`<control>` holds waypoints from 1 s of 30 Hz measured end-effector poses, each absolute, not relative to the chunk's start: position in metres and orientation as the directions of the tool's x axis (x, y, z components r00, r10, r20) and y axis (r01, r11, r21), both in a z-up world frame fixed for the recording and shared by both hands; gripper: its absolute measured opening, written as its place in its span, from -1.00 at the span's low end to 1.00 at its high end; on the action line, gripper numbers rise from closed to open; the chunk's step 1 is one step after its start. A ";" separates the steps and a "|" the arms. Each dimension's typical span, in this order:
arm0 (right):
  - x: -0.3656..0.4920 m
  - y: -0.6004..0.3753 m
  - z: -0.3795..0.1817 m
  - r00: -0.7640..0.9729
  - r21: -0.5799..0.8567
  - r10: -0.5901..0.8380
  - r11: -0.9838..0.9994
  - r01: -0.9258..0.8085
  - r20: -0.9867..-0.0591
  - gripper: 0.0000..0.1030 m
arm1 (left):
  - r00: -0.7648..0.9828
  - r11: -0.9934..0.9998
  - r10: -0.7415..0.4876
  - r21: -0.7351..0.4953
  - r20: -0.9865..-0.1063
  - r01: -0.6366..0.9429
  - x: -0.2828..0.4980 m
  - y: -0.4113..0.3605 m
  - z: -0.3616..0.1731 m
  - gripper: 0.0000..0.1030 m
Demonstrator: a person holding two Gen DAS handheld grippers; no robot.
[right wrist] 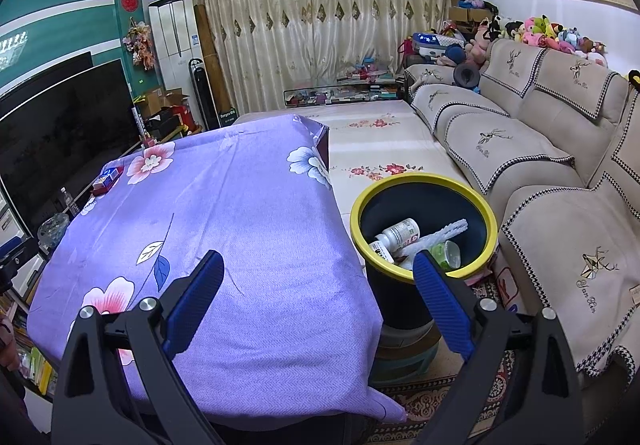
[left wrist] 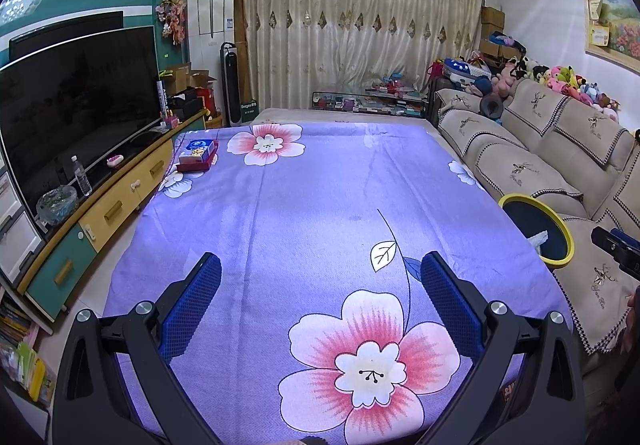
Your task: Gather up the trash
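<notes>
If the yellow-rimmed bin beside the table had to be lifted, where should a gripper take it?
Grip the yellow rim of the bin, coming from above, one finger inside and one outside. The mouth is open and upright, and the round body looks too wide for the jaws. The sofa-side arc seems freest; the trash lies lower down.

Home living room, sofa point(right wrist: 520, 149) with plush toys point(right wrist: 540, 31), television point(left wrist: 76, 105), drawn curtains point(left wrist: 352, 25)

Tablecloth point(left wrist: 320, 185): matt woven cloth under my grippers.
Bin point(right wrist: 424, 181): glossy plastic, yellow rim, at my two o'clock.
Finger pads point(left wrist: 192, 301): rough textured blue rubber.
</notes>
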State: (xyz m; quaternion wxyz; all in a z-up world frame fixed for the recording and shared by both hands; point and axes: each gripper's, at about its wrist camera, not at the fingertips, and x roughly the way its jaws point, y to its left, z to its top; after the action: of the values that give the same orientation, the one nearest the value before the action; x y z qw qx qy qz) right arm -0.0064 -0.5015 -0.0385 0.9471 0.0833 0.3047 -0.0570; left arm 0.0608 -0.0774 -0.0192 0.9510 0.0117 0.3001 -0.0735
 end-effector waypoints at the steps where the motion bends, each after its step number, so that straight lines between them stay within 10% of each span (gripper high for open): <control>1: -0.006 -0.501 -0.040 0.807 0.123 -0.057 0.980 0.159 -0.588 0.76 | 0.809 0.989 -0.133 -0.021 -0.573 0.148 0.061 -0.077 -0.020 0.91; 30: 0.066 -0.483 -0.039 0.795 0.143 0.039 0.988 0.061 -0.605 0.85 | 0.742 0.991 -0.118 -0.025 -0.660 0.134 0.156 -0.074 -0.045 0.91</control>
State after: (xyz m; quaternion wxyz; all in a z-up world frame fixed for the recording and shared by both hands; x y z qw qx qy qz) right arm 0.0658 -0.4830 -0.0390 0.9443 0.0777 0.3198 -0.0059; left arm 0.1558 -0.0736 -0.0454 0.9333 0.0119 0.3526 -0.0675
